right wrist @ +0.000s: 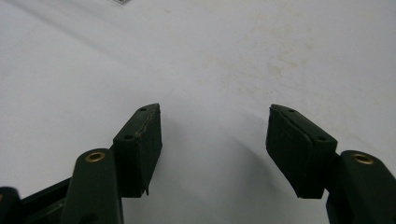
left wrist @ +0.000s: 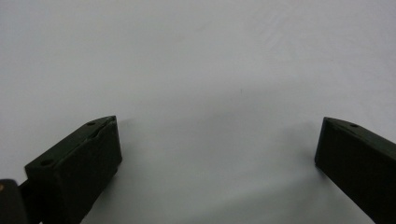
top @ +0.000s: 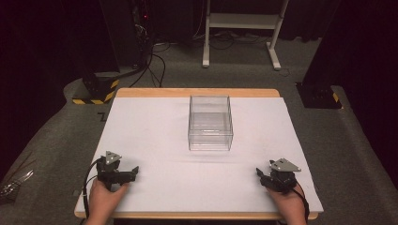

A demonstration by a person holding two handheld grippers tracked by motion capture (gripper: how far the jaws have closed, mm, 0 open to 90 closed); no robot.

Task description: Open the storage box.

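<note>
A wooden-edged table carries a white sheet that covers nearly all of its top, leaving a strip of bare wood along the far edge and a thinner one along the near edge. The table stands on grey carpet, with a white metal frame and black cables farther back in the dark room, and a base with yellow-and-black striped edging off the far left corner. On the sheet, a little beyond the middle and roughly centred left to right, stands a clear plastic box, open at the top, upright, with nothing visible inside it. Well apart from the box, near the front edge, the person's hands hold the two tools. The left gripper lies low on the sheet at the near left, pointing toward the centre; in the left gripper view its jaws stand wide apart over bare white sheet, with nothing between them. The right gripper sits at the near right, pointing inward toward the other; in the right gripper view its jaws are also spread, somewhat less widely, holding nothing, above faintly stained sheet. Each gripper bears a grey three-cornered plate on top.
</note>
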